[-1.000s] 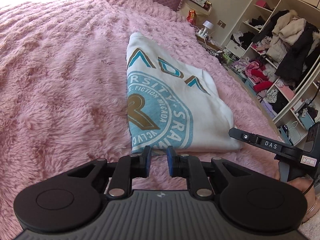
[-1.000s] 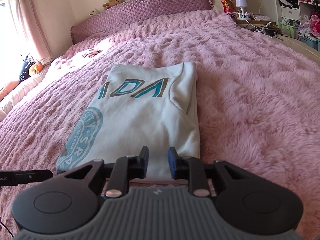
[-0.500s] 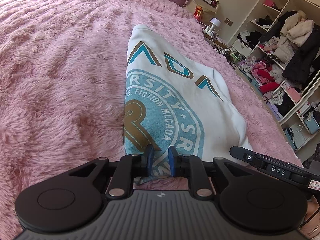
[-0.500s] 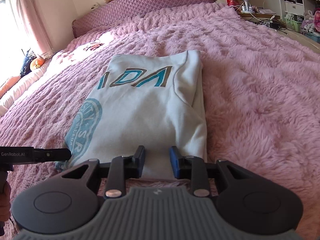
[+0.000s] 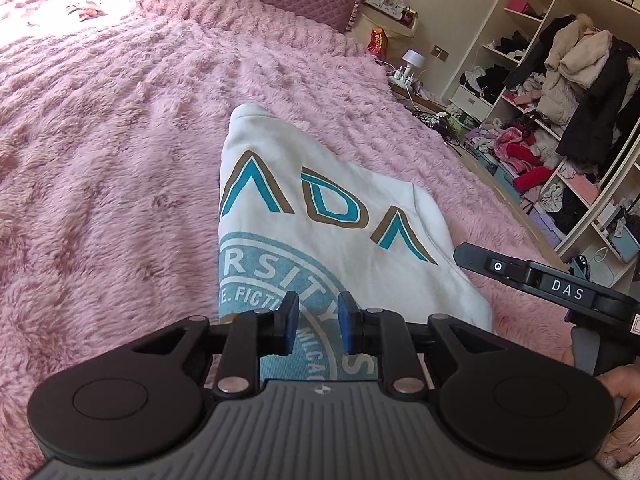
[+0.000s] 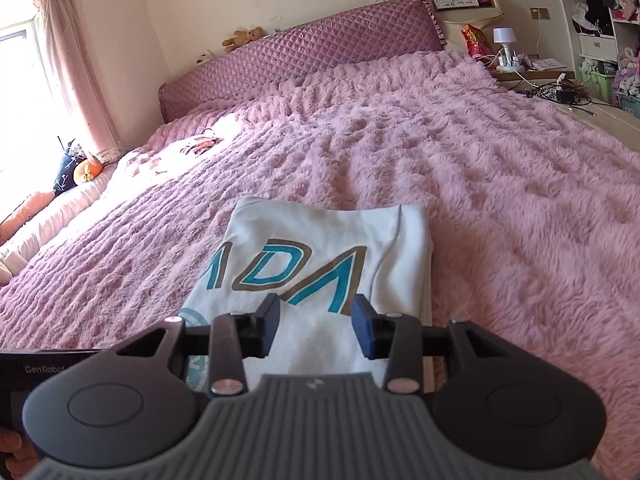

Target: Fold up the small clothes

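Observation:
A white top (image 5: 320, 216) with teal and brown letters and a round teal print lies folded lengthwise on the pink fluffy bedspread (image 5: 100, 168); it also shows in the right wrist view (image 6: 320, 248). My left gripper (image 5: 318, 328) is partly open, its fingers over the top's near left part, with cloth showing in the gap. My right gripper (image 6: 315, 330) is open wider over the top's near right part. Whether either touches the cloth is hidden. The right gripper's body (image 5: 560, 284) shows at the right in the left wrist view.
The purple quilted headboard (image 6: 304, 60) stands at the bed's far end. A bedside shelf with a lamp (image 6: 506, 46) and cables is at the far right. Open shelves crammed with clothes (image 5: 568, 92) stand right of the bed. Cushions (image 6: 72, 168) lie by the window.
Both grippers have moved forward over the top's near end. The right gripper's jaws have opened wider. The left gripper's gap has opened slightly.

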`<state>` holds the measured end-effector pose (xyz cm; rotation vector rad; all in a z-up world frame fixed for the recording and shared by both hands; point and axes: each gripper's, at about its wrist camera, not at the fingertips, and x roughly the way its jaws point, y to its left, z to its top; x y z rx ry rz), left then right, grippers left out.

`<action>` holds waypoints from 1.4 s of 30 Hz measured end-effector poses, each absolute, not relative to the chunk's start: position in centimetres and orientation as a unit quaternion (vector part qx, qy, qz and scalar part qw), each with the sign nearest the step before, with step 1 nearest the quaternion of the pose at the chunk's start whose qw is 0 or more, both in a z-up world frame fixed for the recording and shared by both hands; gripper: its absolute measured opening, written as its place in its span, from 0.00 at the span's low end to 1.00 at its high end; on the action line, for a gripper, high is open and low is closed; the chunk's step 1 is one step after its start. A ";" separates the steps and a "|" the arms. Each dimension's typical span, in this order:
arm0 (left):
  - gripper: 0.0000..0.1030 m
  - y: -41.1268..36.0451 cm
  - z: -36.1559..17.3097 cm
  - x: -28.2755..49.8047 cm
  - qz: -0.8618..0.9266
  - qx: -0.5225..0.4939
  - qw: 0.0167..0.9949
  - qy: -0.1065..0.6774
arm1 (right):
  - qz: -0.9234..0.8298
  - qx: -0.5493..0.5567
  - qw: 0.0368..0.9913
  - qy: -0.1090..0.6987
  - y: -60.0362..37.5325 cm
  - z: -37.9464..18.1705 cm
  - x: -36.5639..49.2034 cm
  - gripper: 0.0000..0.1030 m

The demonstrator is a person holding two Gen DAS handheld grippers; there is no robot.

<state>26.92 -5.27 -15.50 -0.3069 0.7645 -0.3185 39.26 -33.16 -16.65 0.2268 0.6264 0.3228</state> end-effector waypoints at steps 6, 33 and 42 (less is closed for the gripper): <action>0.25 -5.6 -17.3 28.1 -0.146 -0.135 0.901 0.386 | 0.111 0.095 0.926 0.348 -33.6 -19.9 42.9 0.36; 0.47 5.7 -23.4 32.2 -0.215 -0.397 0.777 0.439 | 0.230 0.343 0.818 0.400 -43.5 -23.6 42.1 0.62; 0.49 4.6 -25.9 37.6 -0.253 -0.470 0.719 0.445 | 0.259 0.408 0.775 0.407 -41.8 -25.7 46.0 0.64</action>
